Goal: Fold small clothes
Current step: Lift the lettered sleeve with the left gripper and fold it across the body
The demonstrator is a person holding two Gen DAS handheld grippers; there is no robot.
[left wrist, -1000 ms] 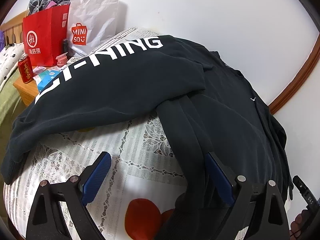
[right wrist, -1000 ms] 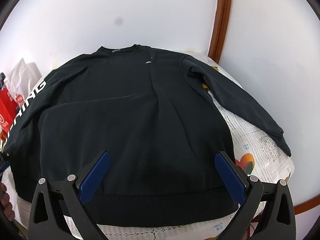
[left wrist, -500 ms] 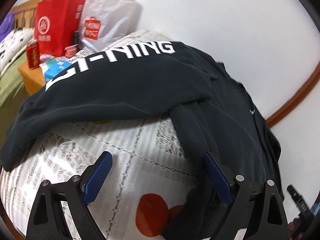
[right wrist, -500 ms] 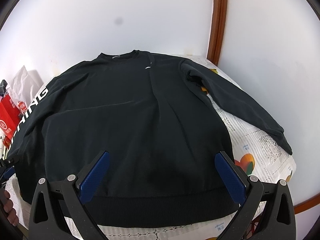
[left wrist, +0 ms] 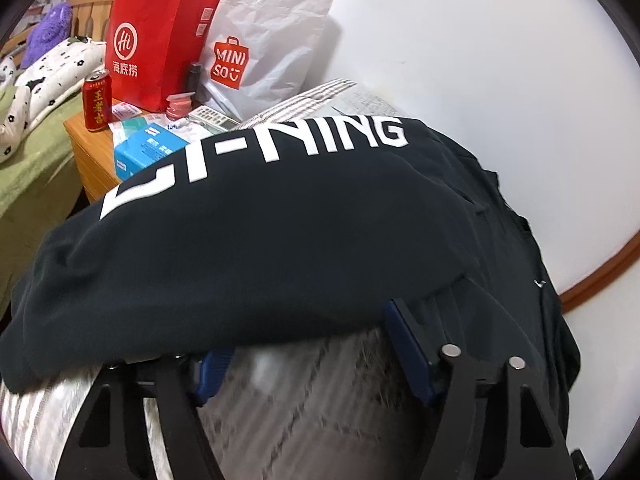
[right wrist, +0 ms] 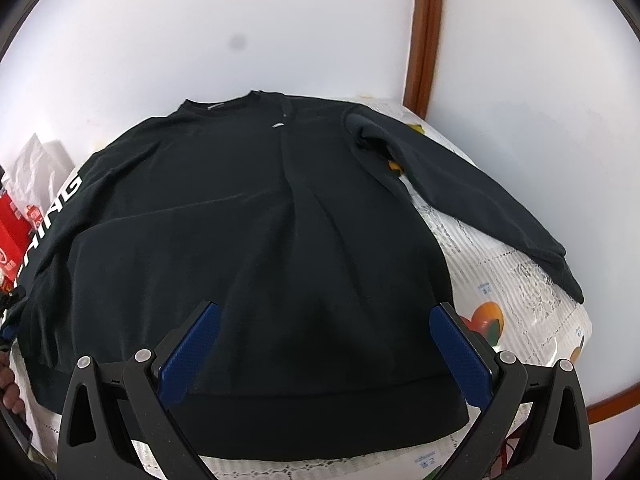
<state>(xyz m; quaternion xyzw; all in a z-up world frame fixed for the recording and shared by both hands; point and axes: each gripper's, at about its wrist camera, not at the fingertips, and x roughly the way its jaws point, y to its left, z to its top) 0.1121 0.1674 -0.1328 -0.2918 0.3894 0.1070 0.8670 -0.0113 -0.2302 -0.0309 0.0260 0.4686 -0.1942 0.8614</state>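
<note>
A black long-sleeved sweatshirt [right wrist: 256, 240] lies flat on a table, collar at the far side, hem toward me. Its left sleeve [left wrist: 248, 240] carries white LI-NING lettering. My left gripper [left wrist: 308, 344] is open, its blue fingertips pushed under the near edge of that sleeve, which drapes over them. My right gripper [right wrist: 324, 340] is open and empty, hovering above the lower body of the sweatshirt near the hem. The right sleeve [right wrist: 472, 200] stretches out diagonally over the tablecloth.
A white lace tablecloth [right wrist: 516, 280] with fruit prints covers the table. Left of the table stands a wooden nightstand [left wrist: 86, 152] with a red paper bag [left wrist: 156, 44], a white Miniso bag [left wrist: 260, 48], a red can [left wrist: 96, 100] and a blue box [left wrist: 148, 152]. The wall is close behind.
My left gripper has moved forward and under the lettered sleeve, whose edge now lies over its fingertips. My right gripper has barely moved.
</note>
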